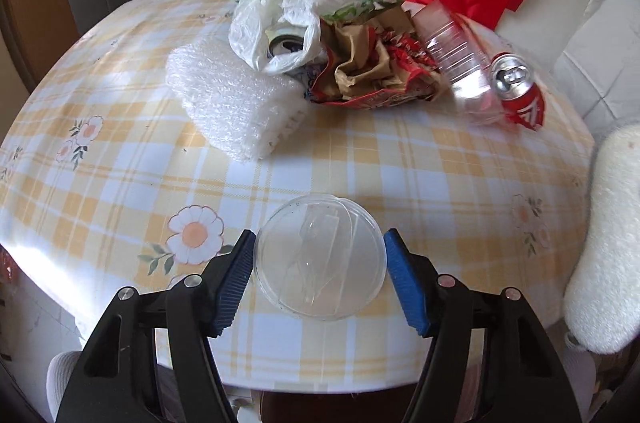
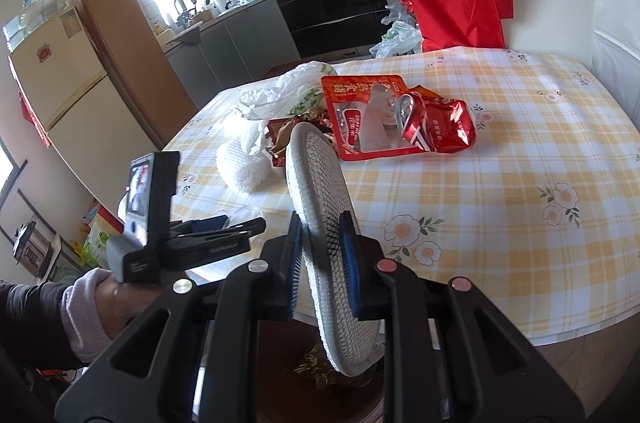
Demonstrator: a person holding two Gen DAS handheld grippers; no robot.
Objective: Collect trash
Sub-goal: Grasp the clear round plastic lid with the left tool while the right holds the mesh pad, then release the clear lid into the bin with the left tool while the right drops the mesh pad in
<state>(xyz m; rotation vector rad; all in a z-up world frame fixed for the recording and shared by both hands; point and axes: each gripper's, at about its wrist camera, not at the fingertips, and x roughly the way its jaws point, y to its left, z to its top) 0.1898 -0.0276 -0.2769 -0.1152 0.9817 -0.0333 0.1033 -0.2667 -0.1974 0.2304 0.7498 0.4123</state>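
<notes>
Left wrist view shows my left gripper (image 1: 319,271) low over the table's (image 1: 440,163) near edge, its blue pads on either side of a clear round lid (image 1: 320,257). The pads sit right at the lid's rim; I cannot tell whether they press it or just flank it, so the jaws read as partly open around it. The lid lies flat on the checked cloth.

Farther back lies the trash heap: a white plastic bag (image 1: 280,7) at the rear, a bubble-wrap wad (image 1: 232,103) to its left, crumpled brown paper (image 1: 360,63) with red wrappers in the middle, then a clear bottle (image 1: 460,63) and a red can (image 1: 518,89) at the right, touching each other.

Right wrist view has my right gripper (image 2: 320,263) clamped narrowly on a white slipper (image 2: 324,223), held on edge with the ribbed sole facing right, over the near table edge. Beyond it sit a red pouch (image 2: 360,111) and the can (image 2: 412,127). At the left, a hand (image 2: 104,299) holds the left gripper's handle.
</notes>
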